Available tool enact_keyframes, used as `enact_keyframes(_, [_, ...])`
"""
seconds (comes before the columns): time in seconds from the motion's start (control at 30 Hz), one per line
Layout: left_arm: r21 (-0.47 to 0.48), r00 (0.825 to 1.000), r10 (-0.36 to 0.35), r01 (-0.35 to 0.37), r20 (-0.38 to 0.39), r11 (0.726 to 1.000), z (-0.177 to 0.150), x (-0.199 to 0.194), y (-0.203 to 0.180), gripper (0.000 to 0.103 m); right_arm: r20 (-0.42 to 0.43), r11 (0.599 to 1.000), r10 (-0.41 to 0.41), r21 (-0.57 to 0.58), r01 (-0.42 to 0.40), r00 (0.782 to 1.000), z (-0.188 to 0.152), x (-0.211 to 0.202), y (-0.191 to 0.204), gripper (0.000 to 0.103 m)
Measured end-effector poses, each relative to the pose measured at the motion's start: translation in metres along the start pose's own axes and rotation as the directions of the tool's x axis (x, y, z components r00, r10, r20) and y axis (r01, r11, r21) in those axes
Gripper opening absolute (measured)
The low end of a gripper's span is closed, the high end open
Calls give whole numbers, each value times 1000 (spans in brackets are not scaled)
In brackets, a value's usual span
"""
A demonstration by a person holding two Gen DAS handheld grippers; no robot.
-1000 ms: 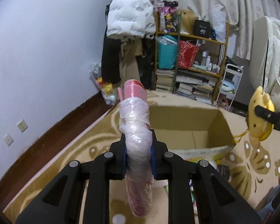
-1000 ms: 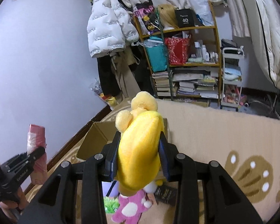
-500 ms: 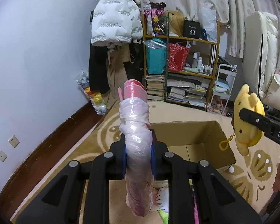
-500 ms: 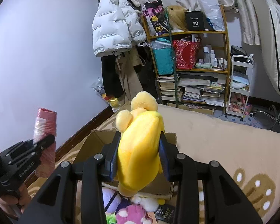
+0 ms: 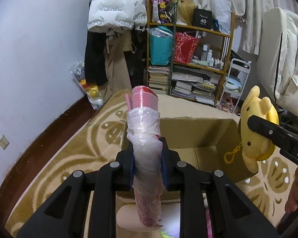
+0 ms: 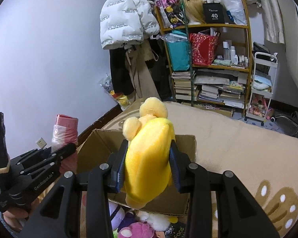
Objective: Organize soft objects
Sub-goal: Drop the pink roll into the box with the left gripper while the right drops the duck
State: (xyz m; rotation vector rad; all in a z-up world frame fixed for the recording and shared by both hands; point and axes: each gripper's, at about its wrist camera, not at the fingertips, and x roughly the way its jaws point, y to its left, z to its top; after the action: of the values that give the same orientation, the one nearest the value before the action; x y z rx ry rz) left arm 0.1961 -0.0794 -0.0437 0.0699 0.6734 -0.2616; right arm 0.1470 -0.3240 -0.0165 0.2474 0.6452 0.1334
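My left gripper (image 5: pixel 147 162) is shut on a pink roll wrapped in clear plastic (image 5: pixel 146 138), held upright above the near side of an open cardboard box (image 5: pixel 196 130). The roll also shows in the right wrist view (image 6: pixel 64 132). My right gripper (image 6: pixel 148 164) is shut on a yellow plush toy (image 6: pixel 149 154), held above the box (image 6: pixel 101 146). The plush shows at the right in the left wrist view (image 5: pixel 256 130), with a yellow keychain clip hanging from it. Both items hang in the air over the box.
Several plush toys (image 6: pixel 137 226) lie on the floor below the box's near wall. A patterned beige rug (image 6: pixel 238 148) covers the floor. A cluttered wooden shelf (image 6: pixel 208 63), hanging coats (image 6: pixel 125 19) and a white cart (image 6: pixel 262 87) stand at the back wall.
Both grippers rose and tilted up with their loads; the box now sits lower in both views. The yellow plush has come nearer the box.
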Motion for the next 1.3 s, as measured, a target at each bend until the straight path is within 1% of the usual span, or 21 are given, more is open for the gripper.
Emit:
enact_keyframes(0.17, [10,1000,6,-6,-28,1000,-5,9,-3,23,-30,1000,0,-2,0,1000,-5,9,0,44])
enact_keyframes(0.23, [7,999,14,-14,-32,1000,-6,9,-2,25,-42,1000,-6,0,6,999,-6,12,-1,44])
enact_keyframes(0.33, [-11,999,13,-14,-33,1000,-6,9,1,33,-60,1000,-1,4,1,998,-9,15,-2,45])
enact_keyframes(0.37, [-14,999,16,-17,-31,1000,-6,8,1,41,-64,1000,-1,3,2,998,-9,15,-2,45])
enact_keyframes(0.4, [-12,999,22,-23,-27,1000,-6,6,1,55,-66,1000,-1,2,1,998,-9,15,-3,45])
enact_keyframes(0.43, [-8,999,34,-34,-20,999,-6,5,1,59,-69,1000,0,1,0,998,-10,15,-2,46])
enact_keyframes(0.5, [3,999,51,-51,3,999,-6,-1,1,61,-71,1000,6,4,-5,997,-9,15,-2,48])
enact_keyframes(0.53, [8,999,48,-48,-4,999,-6,-3,0,62,-71,1000,8,4,-8,997,-10,14,-3,52])
enact_keyframes(0.57, [7,999,51,-51,-11,999,-6,-4,0,67,-74,1000,5,2,-5,997,-10,14,-2,61])
enact_keyframes(0.6, [6,998,57,-57,-19,998,-6,-6,0,74,-76,1000,1,5,0,997,-10,13,-2,66])
enact_keyframes(0.63, [6,998,59,-59,-21,998,-6,-9,0,77,-75,1000,3,11,-2,997,-10,12,-2,71])
enact_keyframes(0.7, [6,998,56,-56,-12,998,-7,-17,1,81,-69,1000,5,17,-4,998,-10,8,-1,74])
enact_keyframes(0.73, [8,998,59,-59,-11,998,-7,-21,2,82,-66,1000,0,18,1,998,-10,6,0,83])
enact_keyframes(0.77, [9,998,61,-61,-11,998,-6,-25,3,84,-62,1000,-12,20,13,998,-10,2,1,95])
enact_keyframes(0.8, [8,998,60,-60,-8,998,-6,-29,4,87,-60,1000,-17,24,18,998,-10,0,1,101])
enact_keyframes(0.83, [6,998,60,-60,-1,998,-6,-34,4,89,-53,999,-19,31,20,998,-11,-3,1,103])
enact_keyframes(0.87, [4,998,62,-62,6,998,-6,-39,5,94,-43,999,-19,38,20,999,-12,-7,1,103])
enact_keyframes(0.9, [3,998,67,-67,13,998,-6,-43,6,95,-42,999,-24,40,26,999,-13,-11,1,103])
enact_keyframes(1.07, [6,995,93,-94,26,996,-8,-61,10,101,-43,998,-47,41,49,998,-15,-24,3,103])
enact_keyframes(1.2, [-1,992,121,-121,31,993,-15,-71,14,101,-44,997,-51,61,54,998,-20,-36,2,103])
enact_keyframes(1.3, [-5,993,118,-118,17,993,-24,-76,17,101,-44,996,-55,73,58,998,-23,-43,2,103])
